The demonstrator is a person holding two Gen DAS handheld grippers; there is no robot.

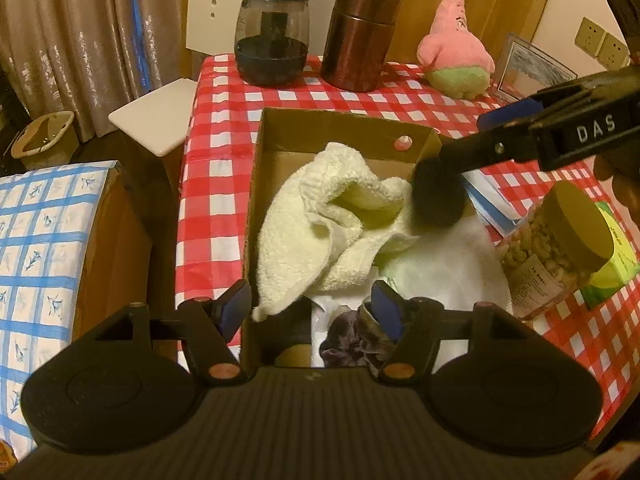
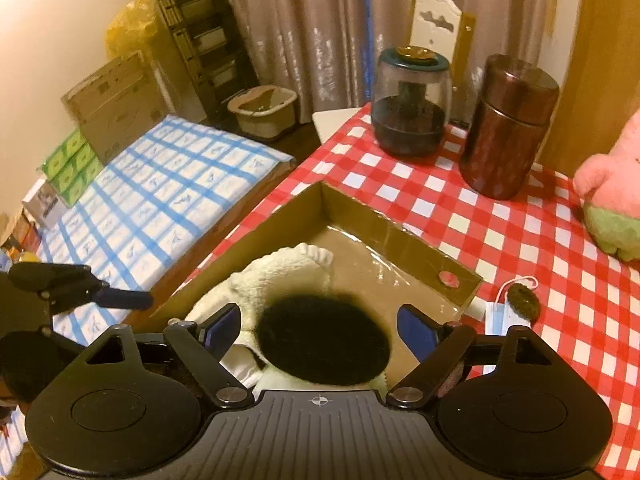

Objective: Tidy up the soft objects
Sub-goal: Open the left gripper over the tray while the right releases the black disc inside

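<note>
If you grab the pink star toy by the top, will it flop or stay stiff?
The pink star toy looks plush and stuffed, so it would probably squash a bit and bend rather than stay stiff. It likely weighs little for its size. Its fuzzy surface should not slip much, and on that rounded green bottom a nudge might tip it over.

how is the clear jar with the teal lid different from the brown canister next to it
The clear jar is see-through, with dark contents at the bottom; the brown canister is opaque, so its contents are hidden. The jar is rounded and bulging, the canister a straight-sided cylinder. The jar carries a teal lid with a gold top, while the canister's lid matches its shiny brown body. Both stand upright, side by side on the red checked tablecloth.
</note>
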